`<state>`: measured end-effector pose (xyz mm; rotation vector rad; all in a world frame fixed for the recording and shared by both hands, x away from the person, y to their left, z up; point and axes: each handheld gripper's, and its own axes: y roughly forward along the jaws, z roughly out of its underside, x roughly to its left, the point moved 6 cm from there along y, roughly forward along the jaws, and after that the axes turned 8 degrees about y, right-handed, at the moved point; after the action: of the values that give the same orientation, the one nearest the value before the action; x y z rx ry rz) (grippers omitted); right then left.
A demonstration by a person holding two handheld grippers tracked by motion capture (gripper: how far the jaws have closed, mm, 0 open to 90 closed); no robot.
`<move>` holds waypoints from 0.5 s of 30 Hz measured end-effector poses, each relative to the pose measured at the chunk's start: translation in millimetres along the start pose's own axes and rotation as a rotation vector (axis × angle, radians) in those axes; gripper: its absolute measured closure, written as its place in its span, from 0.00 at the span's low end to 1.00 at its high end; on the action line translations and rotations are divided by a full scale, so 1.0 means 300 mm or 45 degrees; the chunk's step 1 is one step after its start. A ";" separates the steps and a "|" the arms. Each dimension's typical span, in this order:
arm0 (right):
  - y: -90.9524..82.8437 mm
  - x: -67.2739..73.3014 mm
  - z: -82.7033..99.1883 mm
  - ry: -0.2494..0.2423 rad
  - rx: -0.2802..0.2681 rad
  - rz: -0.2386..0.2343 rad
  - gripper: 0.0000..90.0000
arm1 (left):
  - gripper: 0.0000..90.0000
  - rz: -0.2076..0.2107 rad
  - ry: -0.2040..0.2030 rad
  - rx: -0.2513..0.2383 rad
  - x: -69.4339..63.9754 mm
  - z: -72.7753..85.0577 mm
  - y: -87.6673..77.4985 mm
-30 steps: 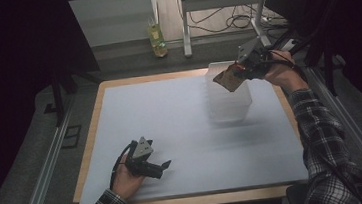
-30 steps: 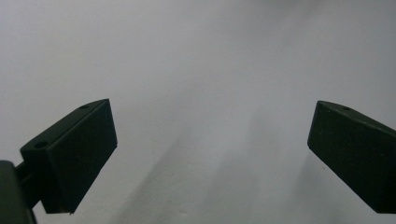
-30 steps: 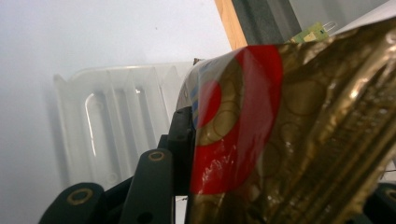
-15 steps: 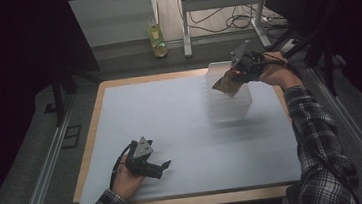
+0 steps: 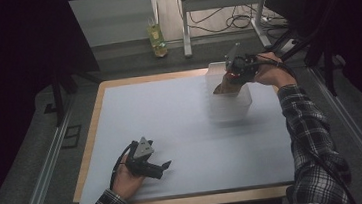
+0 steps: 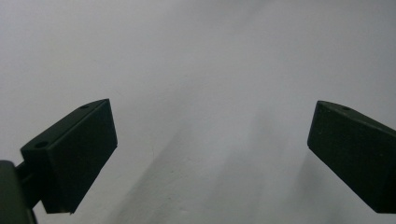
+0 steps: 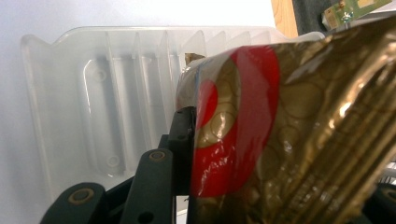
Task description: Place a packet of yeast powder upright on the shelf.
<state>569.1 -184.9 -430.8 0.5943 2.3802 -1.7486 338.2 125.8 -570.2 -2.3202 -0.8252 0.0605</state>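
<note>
A gold foil packet with a red round mark (image 7: 289, 135) is clamped between the jaws of the right gripper (image 5: 231, 74), which is held at about one o'clock on the white table surface (image 5: 181, 127). In the high view the packet (image 5: 226, 85) is seen directly above a clear plastic bin (image 5: 229, 97), hanging over its open top. In the right gripper view the ribbed inner wall of the bin (image 7: 116, 102) is seen behind the packet, and one black jaw is pressed against the packet's left edge.

The left gripper (image 5: 161, 168) is rested on the table at about seven o'clock, well apart from the bin, held by the left hand (image 5: 126, 175). In the left gripper view its two jaws are seen wide apart, with bare white surface between them.

A green bottle (image 5: 156, 36) is seen on the floor beyond the table at twelve o'clock.
</note>
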 end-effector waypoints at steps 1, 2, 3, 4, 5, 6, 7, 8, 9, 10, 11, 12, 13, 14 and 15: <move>0.007 0.001 -0.001 -0.001 0.008 0.000 0.76 | 0.02 0.000 0.000 0.001 0.000 0.000 0.000; 0.018 0.005 -0.003 -0.006 0.020 0.002 0.76 | 0.02 0.001 -0.001 0.002 -0.001 0.000 0.001; 0.030 0.012 -0.004 -0.005 0.035 0.002 0.76 | 0.02 0.000 0.000 0.003 -0.001 0.000 0.001; 0.045 0.016 -0.008 -0.025 0.033 0.008 0.76 | 0.02 -0.002 0.003 0.005 -0.001 0.000 0.001; 0.058 0.023 -0.009 -0.015 0.038 0.011 0.75 | 0.02 0.000 0.005 0.005 -0.002 0.000 0.001; 0.067 0.024 -0.016 -0.010 0.014 0.017 0.75 | 0.02 -0.001 0.005 0.007 -0.002 0.000 0.001; 0.073 0.024 -0.022 0.000 -0.007 0.014 0.75 | 0.02 -0.001 0.005 0.007 -0.002 0.000 0.001; 0.077 0.024 -0.025 0.011 -0.018 0.012 0.74 | 0.02 0.000 0.005 0.007 -0.002 0.000 0.001; 0.081 0.024 -0.027 0.019 -0.023 0.015 0.73 | 0.02 -0.001 0.005 0.006 -0.002 0.000 0.001; 0.085 0.024 -0.028 0.032 -0.026 0.019 0.72 | 0.02 -0.001 0.006 0.006 -0.002 0.000 0.000; 0.090 0.026 -0.028 0.041 -0.029 0.022 0.71 | 0.02 0.000 0.006 0.005 -0.001 0.000 0.000; 0.094 0.028 -0.027 0.048 -0.030 0.024 0.70 | 0.02 0.000 0.001 0.001 -0.002 -0.001 0.000; 0.095 0.028 -0.026 0.050 -0.035 0.027 0.70 | 0.02 -0.002 0.000 0.000 -0.002 -0.001 0.000; 0.095 0.028 -0.026 0.056 -0.039 0.029 0.69 | 0.02 -0.001 0.002 0.002 -0.001 0.000 0.000; 0.093 0.030 -0.024 0.066 -0.038 0.032 0.68 | 0.02 -0.001 0.002 0.001 -0.001 0.000 0.000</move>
<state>572.6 -168.9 -456.2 0.6703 2.4173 -1.7053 337.9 125.8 -570.2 -2.3187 -0.8256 0.0588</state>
